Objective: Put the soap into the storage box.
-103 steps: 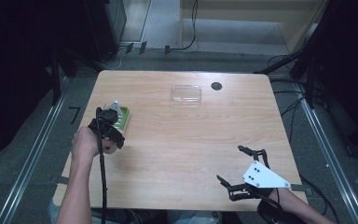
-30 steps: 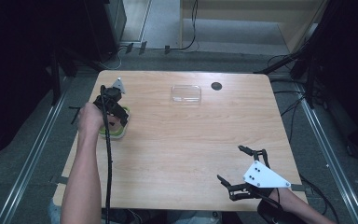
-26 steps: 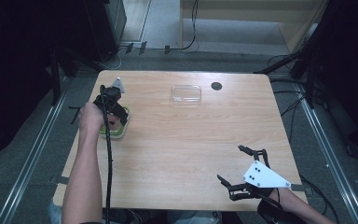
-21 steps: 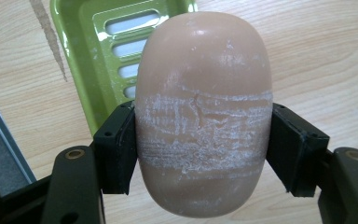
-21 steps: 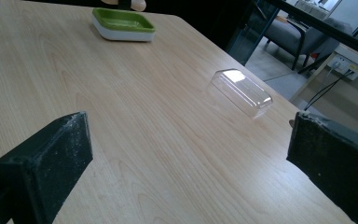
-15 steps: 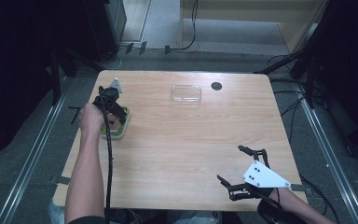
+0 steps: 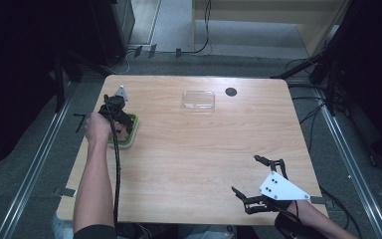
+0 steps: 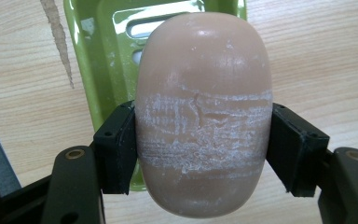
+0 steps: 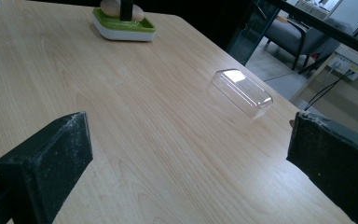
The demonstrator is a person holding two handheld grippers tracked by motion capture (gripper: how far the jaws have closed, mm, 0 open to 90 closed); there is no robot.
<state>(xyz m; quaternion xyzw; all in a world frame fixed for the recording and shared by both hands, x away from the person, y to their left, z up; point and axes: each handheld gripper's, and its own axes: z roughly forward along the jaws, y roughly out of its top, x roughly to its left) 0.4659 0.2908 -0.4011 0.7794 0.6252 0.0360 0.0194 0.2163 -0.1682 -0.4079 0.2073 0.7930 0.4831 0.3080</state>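
So the left gripper has the tan bar of soap pinched across its narrow middle, both black pads pressed flat on its sides. The soap sits right between the jaws, over the green soap dish at the table's left edge. Its long axis runs straight out along the jaws, rounded end pointing away from the hand toward the dish's slotted floor. Whether it touches the dish, can't tell. The right gripper rests spread wide at the near right, nothing between its jaws. The clear lid lies well apart.
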